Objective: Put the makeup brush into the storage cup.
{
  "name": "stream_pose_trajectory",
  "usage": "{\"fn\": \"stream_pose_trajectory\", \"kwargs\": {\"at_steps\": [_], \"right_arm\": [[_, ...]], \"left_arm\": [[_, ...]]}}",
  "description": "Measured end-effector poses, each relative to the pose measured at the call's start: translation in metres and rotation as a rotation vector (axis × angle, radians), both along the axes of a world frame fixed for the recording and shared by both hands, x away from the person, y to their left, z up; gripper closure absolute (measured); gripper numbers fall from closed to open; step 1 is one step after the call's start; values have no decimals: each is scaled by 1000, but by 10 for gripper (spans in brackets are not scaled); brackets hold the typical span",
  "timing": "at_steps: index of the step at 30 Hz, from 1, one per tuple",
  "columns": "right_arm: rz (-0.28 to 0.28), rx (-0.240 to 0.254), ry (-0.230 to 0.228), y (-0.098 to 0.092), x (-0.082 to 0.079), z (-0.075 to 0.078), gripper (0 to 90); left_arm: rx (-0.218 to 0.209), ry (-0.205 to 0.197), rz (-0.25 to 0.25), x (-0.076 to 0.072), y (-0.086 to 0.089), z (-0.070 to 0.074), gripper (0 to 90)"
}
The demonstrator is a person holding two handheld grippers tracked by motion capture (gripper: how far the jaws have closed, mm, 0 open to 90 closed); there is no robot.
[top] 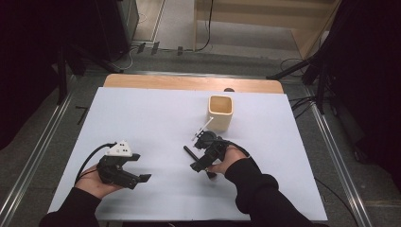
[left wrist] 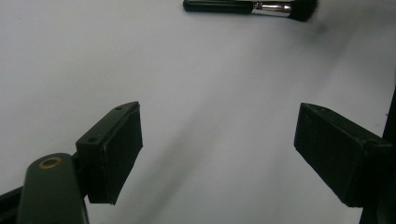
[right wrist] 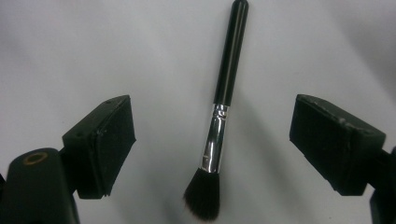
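- As the makeup brush (right wrist: 219, 123) lies flat on the white bench (top: 142, 118), between the wide-open, empty fingers of the right gripper (right wrist: 210, 144), lower straight and close on the silver ferrule, not the soft bristles
- Left gripper (left wrist: 219, 154) is also wide open, holding nothing, well apart
- Beige cup (top: 221, 112) stands upright near
- No readable writing or brand

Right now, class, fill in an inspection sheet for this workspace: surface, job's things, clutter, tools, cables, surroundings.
Surface: white sheet over a wooden table.
Job's things: black brush lying flat; cream cup upright beyond it.
Clutter: nothing seen.
Tools: right tool open, jaws either side of the brush, not touching; left tool open over bare sheet.
Cables: one trails from the left tool; more on the floor.
Surroundings: grey floor, metal rails, dark stands.
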State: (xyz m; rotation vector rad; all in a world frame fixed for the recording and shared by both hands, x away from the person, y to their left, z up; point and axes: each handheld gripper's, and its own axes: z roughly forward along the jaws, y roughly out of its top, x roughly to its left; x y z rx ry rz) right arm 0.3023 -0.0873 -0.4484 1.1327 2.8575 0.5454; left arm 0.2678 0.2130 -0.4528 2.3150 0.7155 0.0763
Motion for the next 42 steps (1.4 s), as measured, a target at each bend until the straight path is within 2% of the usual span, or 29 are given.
{"fn": "stream_pose_trajectory", "kwargs": {"at_steps": [1, 7, 15, 19, 25, 29, 32, 40, 41, 42], "right_arm": [[-4, -6, 16, 2, 0, -1, 174], [10, -36, 22, 5, 1, -4, 189], [-18, -55, 47, 10, 4, -14, 208], [-22, -71, 74, 13, 5, -19, 212], [-32, -79, 57, 13, 7, -27, 276], [-65, -112, 48, 12, 8, -33, 328], [-56, -111, 50, 13, 8, -35, 330], [-47, -159, 12, 17, 4, -35, 410], [-65, -160, 19, 18, 3, -35, 452], [-65, -160, 19, 18, 3, -35, 452]], "left_arm": [[3, -3, -3, 0, 0, 0, 161], [6, -2, -3, 0, 0, 0, 161], [5, -2, -2, 0, 0, 0, 161], [6, -2, -3, 0, 0, -1, 161], [4, -3, -1, 0, 0, 0, 161], [6, -1, -2, 0, 0, -1, 161], [8, 8, -2, 0, 0, -2, 161], [9, 11, 2, 1, 0, -2, 161], [8, 10, 3, 1, 0, -2, 161], [8, 9, 4, 1, 0, -2, 161]]}}
